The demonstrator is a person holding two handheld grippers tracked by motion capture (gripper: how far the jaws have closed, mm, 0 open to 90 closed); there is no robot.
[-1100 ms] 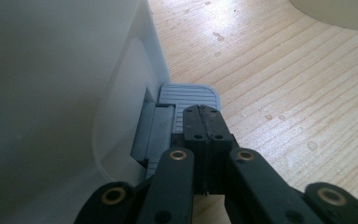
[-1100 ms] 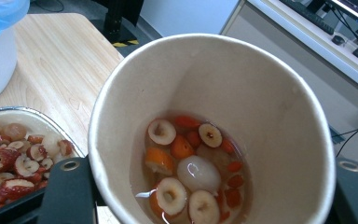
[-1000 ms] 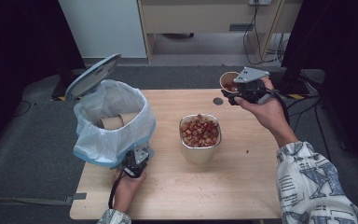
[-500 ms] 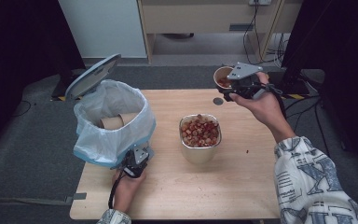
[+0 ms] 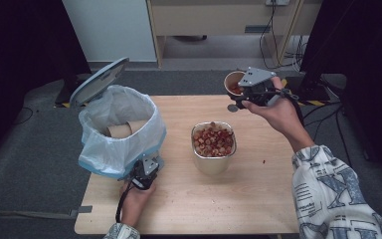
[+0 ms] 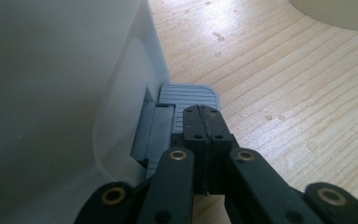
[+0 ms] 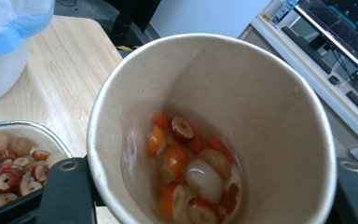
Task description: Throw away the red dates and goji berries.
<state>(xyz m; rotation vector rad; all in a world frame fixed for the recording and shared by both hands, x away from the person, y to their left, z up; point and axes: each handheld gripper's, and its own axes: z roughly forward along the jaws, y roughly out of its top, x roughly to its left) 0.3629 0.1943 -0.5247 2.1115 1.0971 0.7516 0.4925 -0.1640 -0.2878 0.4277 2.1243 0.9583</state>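
One wooden table (image 5: 258,199) with a pale, straight grain carries one white pedal bin (image 5: 119,134) lined with a translucent plastic bag that shades blue at its lower edge, its single round lid (image 5: 98,81) tipped up and open. Inside the bin lie what look like two brown paper cups (image 5: 122,129). Beside it, near the table's middle, stands one shiny metal container (image 5: 214,149) with rounded corners, heaped with red and pale fruit pieces. One small dark round object (image 5: 233,107) lies near the table's far edge.

The right gripper (image 5: 251,89) is lifted above the far edge, its fingers clamped on one tan paper cup (image 7: 223,121); the right gripper view shows wet orange, red and whitish fruit pieces at the cup's bottom. The left gripper (image 6: 203,122) has its fingers pressed together, empty, their tips resting on the bin's ribbed grey pedal (image 6: 186,98).

No writing is legible.
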